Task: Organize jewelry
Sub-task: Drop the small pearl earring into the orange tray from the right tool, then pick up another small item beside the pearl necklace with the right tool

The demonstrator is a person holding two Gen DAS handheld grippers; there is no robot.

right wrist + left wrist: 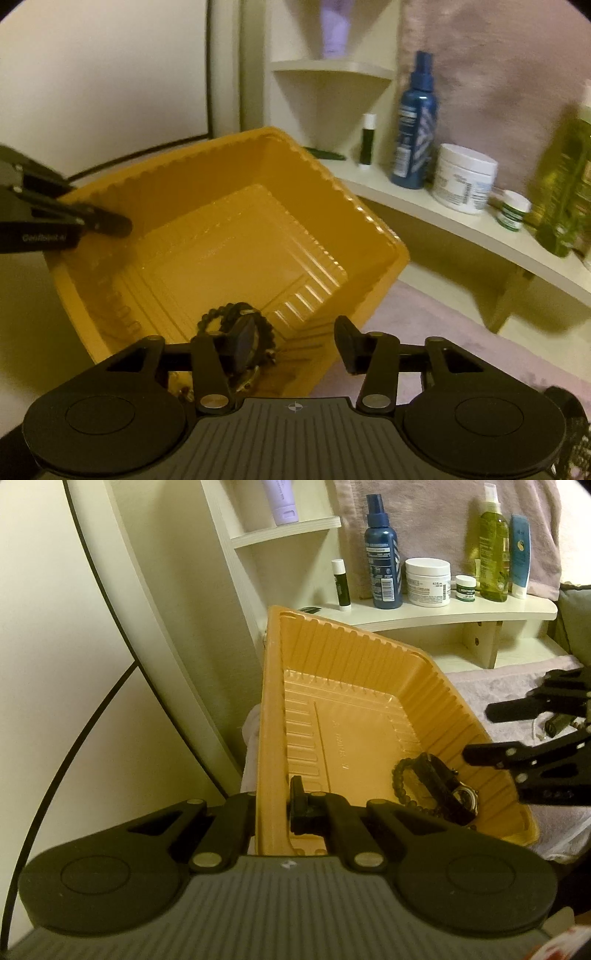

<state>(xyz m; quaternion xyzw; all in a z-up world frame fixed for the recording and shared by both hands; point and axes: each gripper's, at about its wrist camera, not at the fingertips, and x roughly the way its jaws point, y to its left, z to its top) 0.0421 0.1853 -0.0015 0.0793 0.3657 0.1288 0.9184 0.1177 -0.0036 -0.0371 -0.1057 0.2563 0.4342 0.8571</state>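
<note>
The left tongs [271, 805] are clamped tight on the near wall of the orange tray [332, 657] – holding it tilted above the pink cloth [498, 686]. A beaded bracelet [402, 782] and a dark-strapped watch [450, 790] lie together in the tray's lower corner, while the right tongs [291, 347] stand partly parted just above them – nothing is between their pads

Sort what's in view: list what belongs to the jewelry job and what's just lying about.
Job:
- tray, held by its wall in the shut left gripper
- bead bracelet and watch, lying in the tray
- right gripper, open, empty

Lying about:
- blue spray bottle
- white jar
- small jar
- green bottle
- lip balm
- shelf
</note>
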